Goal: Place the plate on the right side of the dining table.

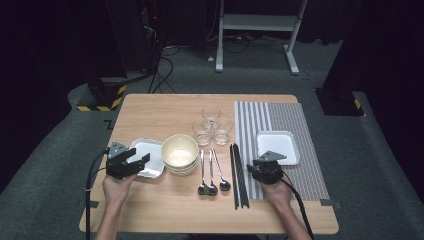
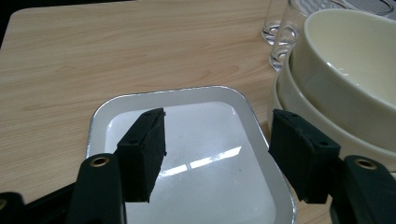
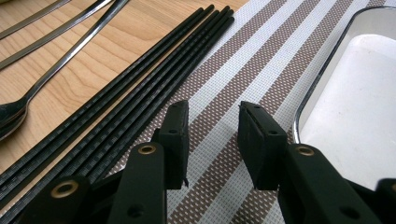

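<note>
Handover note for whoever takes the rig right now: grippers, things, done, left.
Left gripper: open, empty, jaws over the left tray, which lies beside the stacked bowls.
Right gripper: open, empty, over the striped mat, between the chopsticks and the right tray.
Spoons and glasses sit mid-table.
Done: one tray appears set on the mat.
Left: probably the left tray next; nothing is gripped yet.

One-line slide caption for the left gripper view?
Left gripper, fingers open, above the white rectangular tray beside stacked cream ceramic bowls.
</note>
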Demonstrator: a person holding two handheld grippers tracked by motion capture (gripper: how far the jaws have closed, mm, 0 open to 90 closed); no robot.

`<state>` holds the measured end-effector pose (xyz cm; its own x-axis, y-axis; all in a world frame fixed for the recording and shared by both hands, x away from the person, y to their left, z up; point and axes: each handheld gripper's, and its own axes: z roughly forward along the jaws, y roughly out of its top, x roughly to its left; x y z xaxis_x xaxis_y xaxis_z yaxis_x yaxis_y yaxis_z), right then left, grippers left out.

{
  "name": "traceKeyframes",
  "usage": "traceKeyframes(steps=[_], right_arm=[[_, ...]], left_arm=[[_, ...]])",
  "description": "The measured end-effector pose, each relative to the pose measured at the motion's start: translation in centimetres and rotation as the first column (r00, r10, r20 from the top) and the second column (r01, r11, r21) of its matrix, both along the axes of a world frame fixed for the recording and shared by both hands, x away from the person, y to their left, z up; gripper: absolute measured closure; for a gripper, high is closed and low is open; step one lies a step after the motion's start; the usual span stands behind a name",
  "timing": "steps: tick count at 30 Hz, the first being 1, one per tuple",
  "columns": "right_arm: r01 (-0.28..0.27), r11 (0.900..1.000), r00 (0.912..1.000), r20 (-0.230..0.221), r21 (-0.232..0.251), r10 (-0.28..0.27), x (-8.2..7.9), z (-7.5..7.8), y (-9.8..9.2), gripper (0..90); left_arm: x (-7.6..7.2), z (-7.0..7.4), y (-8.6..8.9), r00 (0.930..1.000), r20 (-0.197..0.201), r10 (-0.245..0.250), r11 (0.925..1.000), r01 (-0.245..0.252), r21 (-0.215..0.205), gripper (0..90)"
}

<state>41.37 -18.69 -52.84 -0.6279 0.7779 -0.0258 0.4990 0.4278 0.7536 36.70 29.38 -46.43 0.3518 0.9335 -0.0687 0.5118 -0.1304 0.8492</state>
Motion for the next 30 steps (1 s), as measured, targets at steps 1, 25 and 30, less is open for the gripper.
traceKeyframes(steps=[1, 25, 30], right_arm=[[0.0, 1.0, 1.0, 0.0, 0.0, 0.0, 0.0, 0.0, 0.0, 63.6], [0.002, 1.0, 1.0, -0.01, 0.013, -0.001, 0.1, 0.0, -0.1, 63.6], [0.002, 1.0, 0.9999, -0.011, 0.014, -0.002, 0.1, 0.0, -0.1, 63.6]], left_arm=[[0.1, 0.2, -0.1, 1.0, -0.005, -0.008, 1.0, 0.008, -0.003, 36.5], [2.0, 3.0, -2.6, 0.9957, -0.007, -0.093, 0.9943, 0.092, -0.053, 35.8], [2.5, 2.9, -3.6, 0.9944, -0.028, -0.101, 0.9943, 0.1, -0.034, 36.3]])
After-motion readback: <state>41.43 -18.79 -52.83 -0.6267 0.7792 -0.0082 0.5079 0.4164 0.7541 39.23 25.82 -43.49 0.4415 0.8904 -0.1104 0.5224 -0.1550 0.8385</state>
